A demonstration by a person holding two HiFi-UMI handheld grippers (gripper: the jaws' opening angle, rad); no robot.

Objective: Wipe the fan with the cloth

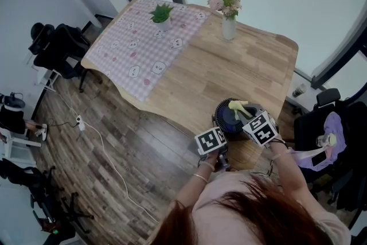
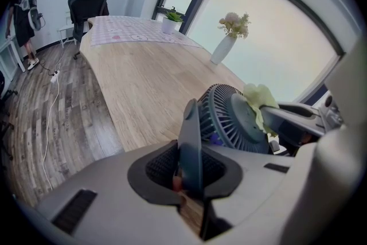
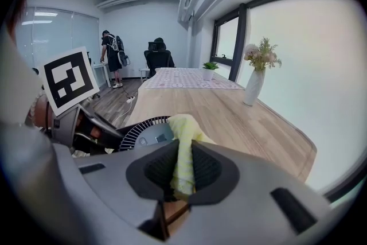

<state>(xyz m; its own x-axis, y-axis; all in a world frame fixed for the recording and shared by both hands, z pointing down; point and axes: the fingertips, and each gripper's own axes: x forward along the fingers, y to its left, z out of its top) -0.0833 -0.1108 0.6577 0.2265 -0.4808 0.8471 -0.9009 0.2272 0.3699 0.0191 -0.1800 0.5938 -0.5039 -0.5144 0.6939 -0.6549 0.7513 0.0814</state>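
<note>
Tabletop [image 1: 229,66] beneath you: your left hand-held gripper [image 2: 191,163] clamps the fan [image 1: 229,119] by its stand, while your right hand-held gripper [image 3: 182,166] pinches the cloth [image 3: 184,137] against it.

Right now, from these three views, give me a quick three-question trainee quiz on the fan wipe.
1. True or false: the right gripper is shut on the yellow cloth.
2. What does the left gripper clamp? A) a dark blue part of the fan B) the yellow cloth C) nothing
3. On the table, which stands nearer the fan: the flower vase or the potted plant?

Key: 1 true; 2 A; 3 the flower vase.
</note>
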